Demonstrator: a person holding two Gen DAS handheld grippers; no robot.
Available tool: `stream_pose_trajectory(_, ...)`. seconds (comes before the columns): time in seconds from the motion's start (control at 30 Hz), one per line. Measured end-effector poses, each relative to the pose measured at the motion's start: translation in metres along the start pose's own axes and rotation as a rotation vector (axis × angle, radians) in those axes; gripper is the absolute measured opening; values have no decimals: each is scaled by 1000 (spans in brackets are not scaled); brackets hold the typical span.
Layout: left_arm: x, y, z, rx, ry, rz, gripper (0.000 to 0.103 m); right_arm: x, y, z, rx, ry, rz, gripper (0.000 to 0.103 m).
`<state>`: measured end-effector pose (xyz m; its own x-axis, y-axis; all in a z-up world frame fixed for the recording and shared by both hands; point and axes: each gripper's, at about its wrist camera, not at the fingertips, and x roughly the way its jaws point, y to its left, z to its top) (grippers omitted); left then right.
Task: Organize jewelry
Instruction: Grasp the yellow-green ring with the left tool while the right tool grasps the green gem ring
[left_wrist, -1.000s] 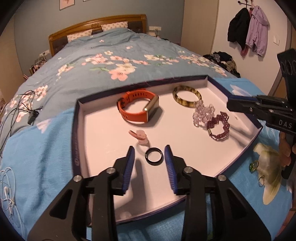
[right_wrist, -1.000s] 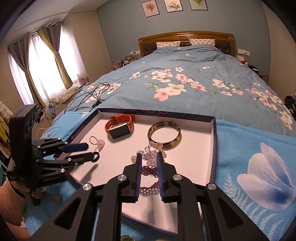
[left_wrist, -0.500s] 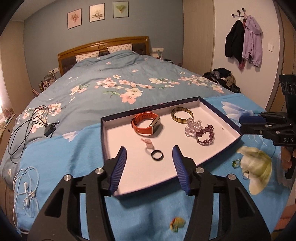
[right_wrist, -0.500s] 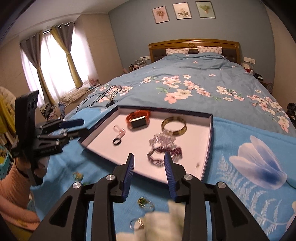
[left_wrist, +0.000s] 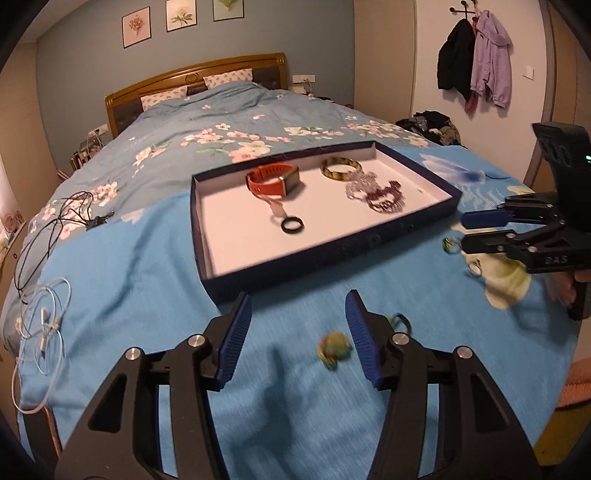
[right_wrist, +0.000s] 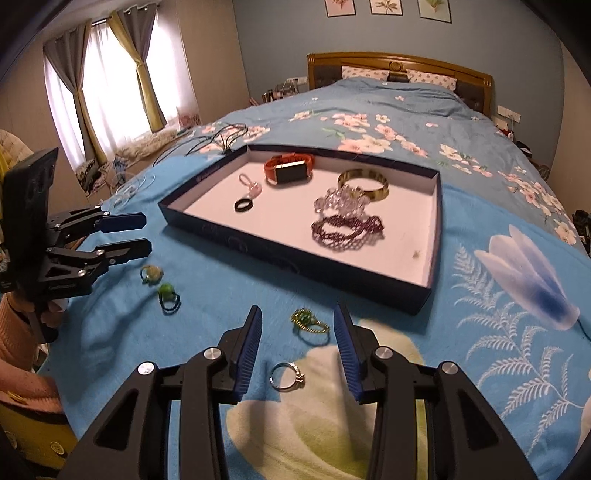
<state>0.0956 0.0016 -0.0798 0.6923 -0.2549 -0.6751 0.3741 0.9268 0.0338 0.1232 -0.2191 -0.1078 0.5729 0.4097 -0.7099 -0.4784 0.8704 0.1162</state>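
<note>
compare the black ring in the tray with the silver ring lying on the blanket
The black ring is a plain dark band, while the silver ring is thin, shiny metal with a small stone setting on one side. The black ring lies inside the tray near the pink charm; the silver ring lies outside it on the blanket, in front of the right gripper. Both lie flat.

Item near left hand-held gripper (left_wrist: 298, 334): small yellow-green piece (left_wrist: 334, 349) on the bed (left_wrist: 147, 277), motion-blurred, type indeterminate. Dark ring (left_wrist: 400, 320) partly hidden behind one finger (left_wrist: 364, 343) of that gripper. Speck (right_wrist: 416, 253) in the tray (right_wrist: 295, 258), right wrist view: too small to identify; right hand-held gripper (right_wrist: 298, 349) body cut off by bottom edge.
</note>
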Motion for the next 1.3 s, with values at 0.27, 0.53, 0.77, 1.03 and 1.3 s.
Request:
stream_pose_trajectory(0.27, -5, -7, -9, 13, 16, -22, 52, 12, 2, -2, 0, 45, -20, 38)
stream_pose_trajectory(0.53, 10, -11, -8, 30, 94, -34, 49, 14, -2, -1, 15, 51, -21, 38)
stream_pose_trajectory(0.77, 18, -14, -9, 29, 136, -85, 37, 16, -2, -1, 20, 55, -15, 38)
stream_pose_trajectory(1.03, 20, -15, -10, 19, 152, -86, 21, 16, -2, 0, 19, 56, -12, 38)
stream_pose_trajectory(1.3, 19, -14, -12, 11, 151, -89, 18, 19, -1, 2, 8, 63, -12, 38)
